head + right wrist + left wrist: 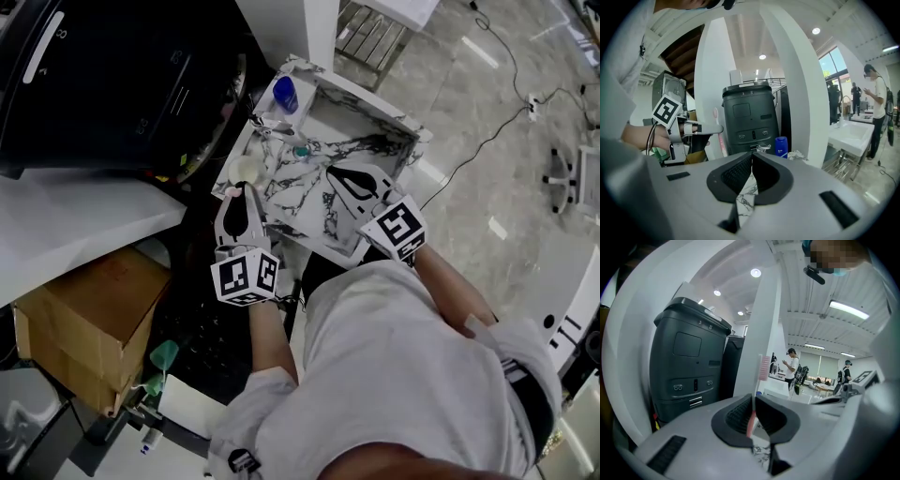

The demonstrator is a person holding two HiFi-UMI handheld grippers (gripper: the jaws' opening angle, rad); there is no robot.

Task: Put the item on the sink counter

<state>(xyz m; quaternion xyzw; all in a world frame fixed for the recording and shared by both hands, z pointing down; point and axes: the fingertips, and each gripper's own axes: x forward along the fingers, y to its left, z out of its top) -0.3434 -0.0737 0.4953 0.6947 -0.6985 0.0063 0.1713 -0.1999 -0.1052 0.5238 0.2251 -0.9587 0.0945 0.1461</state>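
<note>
My left gripper (752,400) is shut on a pink toothbrush (763,367), which stands upright between the pads with its bristle head at the top. In the head view this gripper (238,193) hovers at the near left edge of the marble sink counter (291,192). The right gripper (349,178) hangs over the counter's middle. Its jaws (751,157) are shut with nothing between them. In the right gripper view, the left gripper (702,129) and the toothbrush (721,138) show at the left.
A blue bottle (285,94), a small teal thing (301,150) and a pale round thing (246,169) sit on the counter's far left part. A black machine (112,84) stands to the left, with a cardboard box (84,319) below it.
</note>
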